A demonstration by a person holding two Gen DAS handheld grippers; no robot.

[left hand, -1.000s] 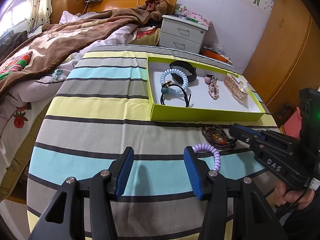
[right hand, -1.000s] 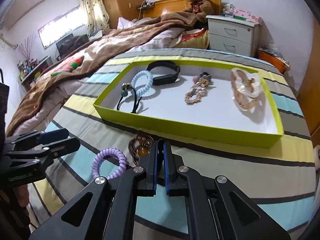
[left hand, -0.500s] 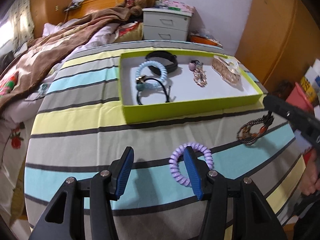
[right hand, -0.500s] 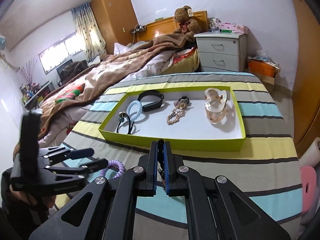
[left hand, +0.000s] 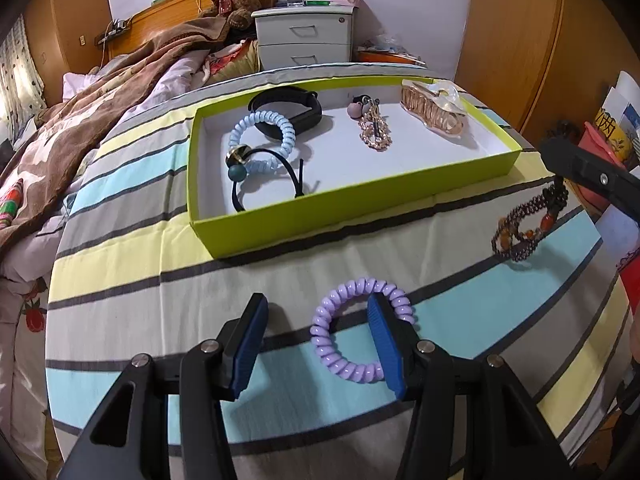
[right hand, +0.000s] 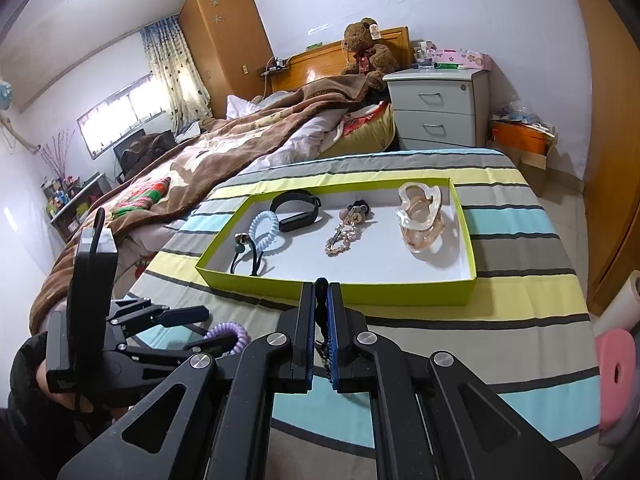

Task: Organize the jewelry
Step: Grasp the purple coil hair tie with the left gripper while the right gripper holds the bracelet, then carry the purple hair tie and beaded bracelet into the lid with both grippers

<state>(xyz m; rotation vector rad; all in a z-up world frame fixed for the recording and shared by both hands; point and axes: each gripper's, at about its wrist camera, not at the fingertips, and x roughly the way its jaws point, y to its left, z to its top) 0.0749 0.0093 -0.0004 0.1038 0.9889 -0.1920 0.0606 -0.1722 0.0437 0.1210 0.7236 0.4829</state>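
Observation:
A lime-green tray [left hand: 340, 220] [right hand: 360, 294] on the striped table holds a light-blue coil tie [left hand: 262, 130], a black band [left hand: 288, 110], a black hair tie with a bead [left hand: 240, 168], a charm chain [left hand: 374, 130] and a clear hair claw [left hand: 434, 110]. My left gripper [left hand: 316, 340] is open; its right finger sits inside a purple coil hair tie [left hand: 362, 334] [right hand: 226, 334] lying on the cloth. My right gripper [right hand: 320, 300] is shut on a dark beaded bracelet [left hand: 524, 226], which hangs from it above the table.
A bed with a brown blanket [right hand: 224, 148] borders the table's left side. A grey nightstand [right hand: 436, 114] and a teddy bear [right hand: 366, 50] stand beyond. Wooden wardrobe doors [left hand: 512, 28] are on the right. A pink object [right hand: 616, 372] lies beside the table's right edge.
My right gripper has lifted the beaded bracelet off the table and drawn back to the right. My left gripper has moved over the purple coil tie, its right finger now inside the ring.

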